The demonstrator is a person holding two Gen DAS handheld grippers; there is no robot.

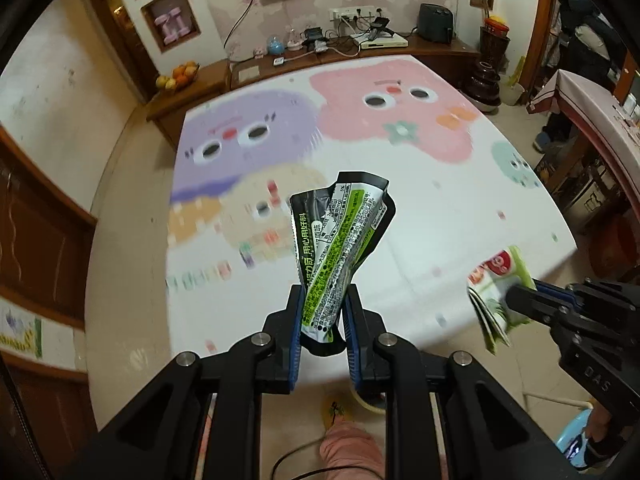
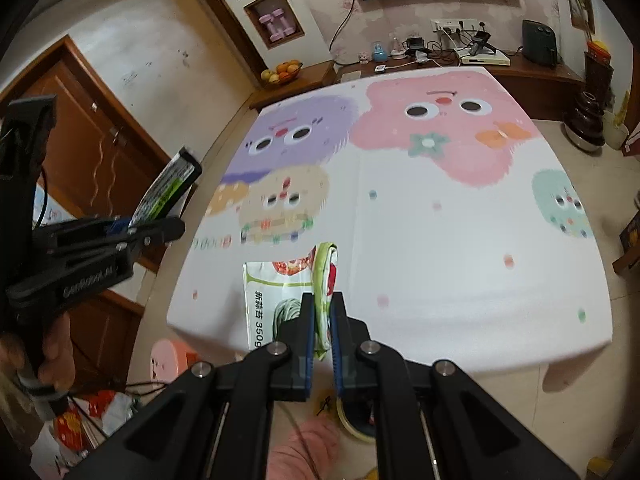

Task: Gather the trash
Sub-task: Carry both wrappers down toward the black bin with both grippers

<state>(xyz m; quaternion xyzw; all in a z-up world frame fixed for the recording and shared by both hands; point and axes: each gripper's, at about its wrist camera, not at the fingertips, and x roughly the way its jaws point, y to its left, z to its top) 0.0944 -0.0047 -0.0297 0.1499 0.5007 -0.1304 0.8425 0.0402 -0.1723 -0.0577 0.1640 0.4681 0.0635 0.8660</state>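
Observation:
My left gripper [image 1: 323, 294] is shut on a black and green snack wrapper [image 1: 340, 232], held upright above the near edge of the mat. It also shows at the left of the right wrist view [image 2: 170, 188]. My right gripper [image 2: 322, 300] is shut on a white and green food bag [image 2: 280, 296] with red print, held above the mat's near edge. That bag shows at the right of the left wrist view [image 1: 498, 292], in the right gripper [image 1: 516, 296].
A large white play mat [image 1: 420, 200] with cartoon faces covers the floor. A wooden TV bench [image 1: 436, 46] with cables and a fruit bowl [image 1: 178, 76] stands behind it. A pink stool [image 2: 172, 360] and a tape roll [image 2: 356, 420] lie below me.

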